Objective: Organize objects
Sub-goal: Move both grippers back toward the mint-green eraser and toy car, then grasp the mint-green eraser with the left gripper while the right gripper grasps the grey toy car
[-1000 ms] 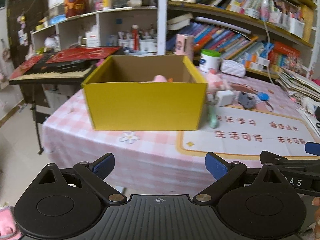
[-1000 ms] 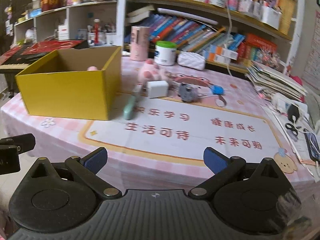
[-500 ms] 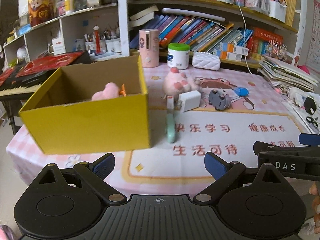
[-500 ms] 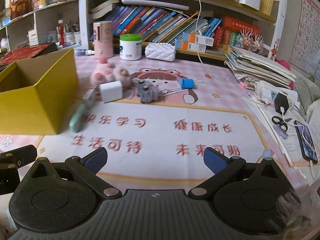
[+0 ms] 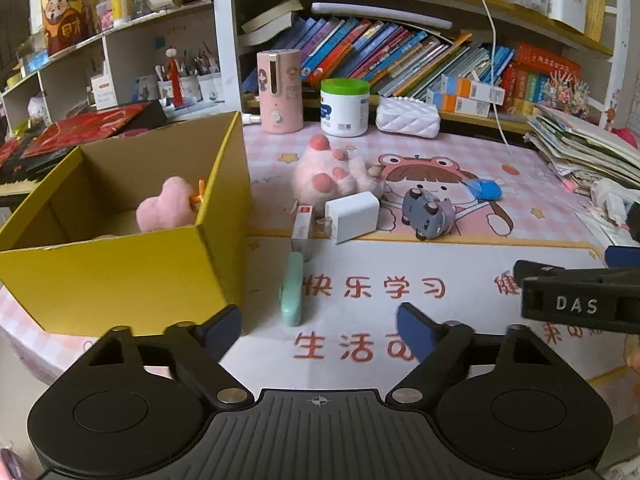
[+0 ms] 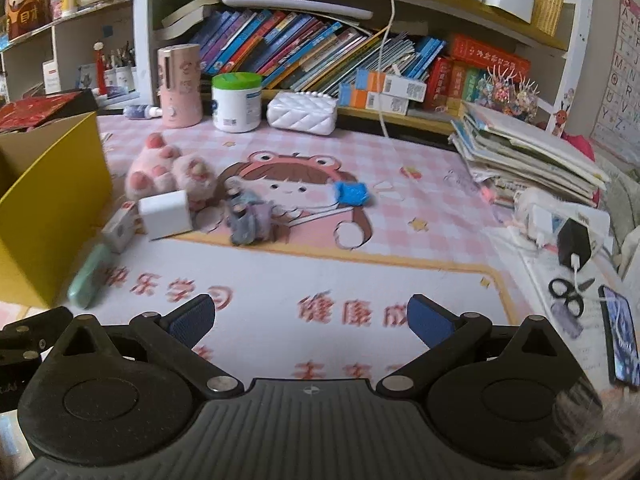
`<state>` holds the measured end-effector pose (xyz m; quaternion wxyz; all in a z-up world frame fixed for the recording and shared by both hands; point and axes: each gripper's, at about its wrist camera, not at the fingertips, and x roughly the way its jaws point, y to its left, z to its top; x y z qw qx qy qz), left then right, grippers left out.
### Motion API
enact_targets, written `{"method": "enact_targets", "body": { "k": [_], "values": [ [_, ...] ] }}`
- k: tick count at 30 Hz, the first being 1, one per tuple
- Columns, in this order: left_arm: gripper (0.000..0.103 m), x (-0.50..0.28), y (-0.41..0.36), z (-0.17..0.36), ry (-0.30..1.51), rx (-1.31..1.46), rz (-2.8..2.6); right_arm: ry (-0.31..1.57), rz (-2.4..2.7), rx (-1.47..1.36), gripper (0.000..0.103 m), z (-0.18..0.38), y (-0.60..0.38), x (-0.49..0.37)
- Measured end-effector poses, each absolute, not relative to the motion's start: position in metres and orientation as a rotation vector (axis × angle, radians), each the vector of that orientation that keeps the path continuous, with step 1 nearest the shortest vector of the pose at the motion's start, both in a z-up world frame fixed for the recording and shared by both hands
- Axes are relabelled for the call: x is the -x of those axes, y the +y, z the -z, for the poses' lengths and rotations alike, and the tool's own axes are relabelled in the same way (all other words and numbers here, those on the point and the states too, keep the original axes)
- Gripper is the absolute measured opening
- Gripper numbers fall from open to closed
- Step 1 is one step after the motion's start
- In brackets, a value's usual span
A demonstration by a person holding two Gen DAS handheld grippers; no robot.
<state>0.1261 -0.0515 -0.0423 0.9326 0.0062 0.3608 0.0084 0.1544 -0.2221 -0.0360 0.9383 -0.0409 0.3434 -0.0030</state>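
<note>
Left wrist view: we hold the left gripper [image 5: 318,326] low over the desk [image 5: 460,264], jaws spread wide with nothing between them.
Box: the yellow box [image 5: 120,276] stands at the desk's left edge — a pink heart plush [image 5: 164,210] lies inside it, nothing else that we can see.
Things to sort: the mint case [image 5: 292,290] lies just beside the box; behind it sit a small white carton [image 5: 302,226], the white charger [image 5: 352,216], the pink paw plush [image 5: 332,176] and the grey toy car [image 5: 426,212].
Right wrist view: the right gripper [image 6: 310,316] hovers over the printed mat [image 6: 360,280], jaws wide apart and empty.
Risk: we judge the loose things are packed close — jaws coming down on the charger [image 6: 164,214] could nudge the carton [image 6: 120,230] or snag the plush [image 6: 168,172].
Risk, box: reaching for the mint case [image 6: 86,276], our left jaw could knock the box wall [image 6: 52,208] and shift the box.
</note>
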Motion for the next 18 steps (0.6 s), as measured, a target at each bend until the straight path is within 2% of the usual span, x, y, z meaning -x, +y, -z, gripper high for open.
{"method": "enact_targets", "body": {
  "k": [8,18],
  "values": [
    [0.056,-0.156,-0.067,0.054,0.765,-0.039,-0.094,0.679,-0.049,0.102,0.103,0.036,-0.238,-0.180],
    [0.053,-0.206,-0.069,0.083,0.824,-0.074,-0.261,0.679,-0.203,0.062,0.103,0.036,-0.246,-0.203]
  ]
}}
